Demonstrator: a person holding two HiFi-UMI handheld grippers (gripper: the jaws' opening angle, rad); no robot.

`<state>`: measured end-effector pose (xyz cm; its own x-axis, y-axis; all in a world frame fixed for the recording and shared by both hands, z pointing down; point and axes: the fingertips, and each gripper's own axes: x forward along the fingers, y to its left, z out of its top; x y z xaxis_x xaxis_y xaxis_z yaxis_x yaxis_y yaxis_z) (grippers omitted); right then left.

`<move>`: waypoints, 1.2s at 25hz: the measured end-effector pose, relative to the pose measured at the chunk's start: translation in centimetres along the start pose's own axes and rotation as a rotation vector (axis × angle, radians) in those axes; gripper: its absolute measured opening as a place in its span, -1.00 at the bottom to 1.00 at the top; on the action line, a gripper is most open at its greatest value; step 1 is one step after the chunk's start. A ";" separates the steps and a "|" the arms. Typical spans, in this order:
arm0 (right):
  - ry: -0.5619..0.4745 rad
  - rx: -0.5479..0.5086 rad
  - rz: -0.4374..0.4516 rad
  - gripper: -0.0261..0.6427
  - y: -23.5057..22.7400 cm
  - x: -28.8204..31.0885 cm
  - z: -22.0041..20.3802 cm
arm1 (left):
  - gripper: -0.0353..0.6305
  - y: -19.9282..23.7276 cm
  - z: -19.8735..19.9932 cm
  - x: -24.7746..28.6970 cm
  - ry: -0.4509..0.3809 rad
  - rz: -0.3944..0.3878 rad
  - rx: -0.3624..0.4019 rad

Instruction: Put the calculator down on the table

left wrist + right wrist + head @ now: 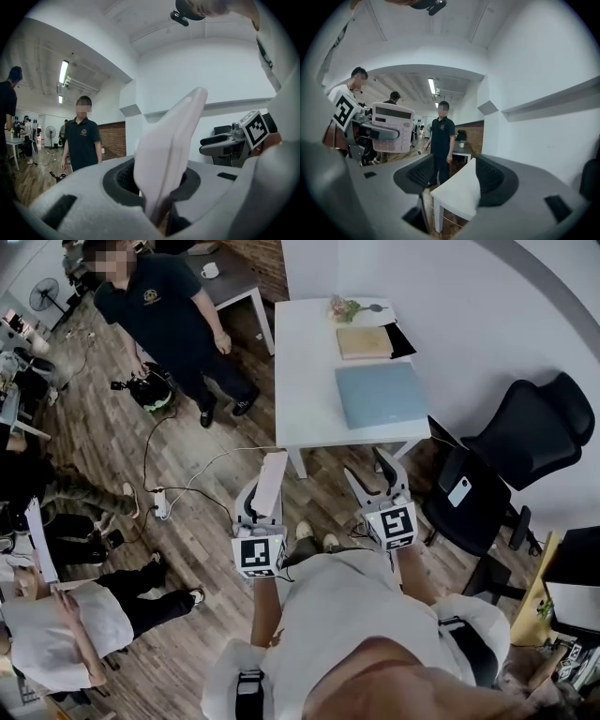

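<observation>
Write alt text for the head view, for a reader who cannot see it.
The left gripper holds a white calculator and the right gripper is open and empty, both short of a white table bearing a blue folder. A person stands nearby.

table [302, 352]: ahead | folder [382, 395]: on table, near side | book [364, 341]: behind folder | chair [525, 442]: right of table | standing person [169, 315]: left of table | calculator [270, 480]: between left gripper [263, 499] jaws, before table, above floor [211, 549] | right gripper [373, 474]: to its right
</observation>
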<state>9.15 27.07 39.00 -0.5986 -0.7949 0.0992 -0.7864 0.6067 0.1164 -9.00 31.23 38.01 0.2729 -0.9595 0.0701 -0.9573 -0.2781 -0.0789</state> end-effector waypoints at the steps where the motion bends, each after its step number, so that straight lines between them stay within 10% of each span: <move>1: 0.003 0.002 -0.001 -0.11 -0.2 0.3 -0.1 | -0.64 0.1 0.0 0.4 0.001 -0.002 0.000; 30: 0.085 -0.004 -0.177 -0.11 -7.3 17.8 0.1 | -0.64 11.5 -0.7 20.5 -0.024 -0.178 -0.034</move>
<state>4.19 8.47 39.86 -0.4357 -0.8857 0.1602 -0.8775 0.4576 0.1436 -14.48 8.37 39.21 0.4404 -0.8960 0.0560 -0.8961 -0.4426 -0.0338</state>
